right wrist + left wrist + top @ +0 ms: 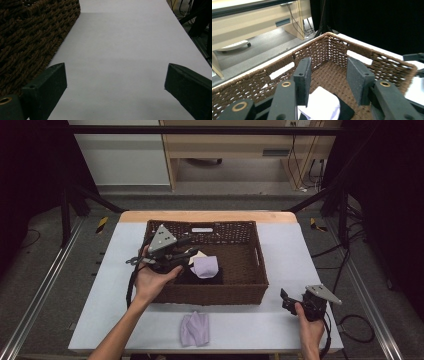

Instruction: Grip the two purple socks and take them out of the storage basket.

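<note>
the left gripper [186,254] hangs over the left part of the brown woven basket [215,295], held in the person's left hand [152,281]. in the left gripper view its jaws stand apart with a clear gap between them and nothing in that gap, so it is released; below them lies a white cloth [322,103] next to a black cloth [343,108] on the basket floor. whether the jaws touch the cloths cannot be told.

the right gripper [286,299] sits low over the table [295,250] just past the basket's near right corner, in the person's right hand [309,320]. in the right gripper view its jaws stand wide apart with only bare table surface between them, so it too is released and grasps nothing; the basket wall [27,32] runs along the left of that view.

the table has a pale, matte top with a wooden edge at the far side. around it run dark metal frame bars, black curtains at both sides, a grey floor, cables at the right, and a light wooden desk [240,142] beyond.

inside the basket, in the high view, a lilac cloth [205,266] rests on a black cloth, with a cream piece [198,255] just behind it. a second lilac cloth [195,328], crumpled, lies on the table in front of the basket, near the front edge, well apart from both grippers.
</note>
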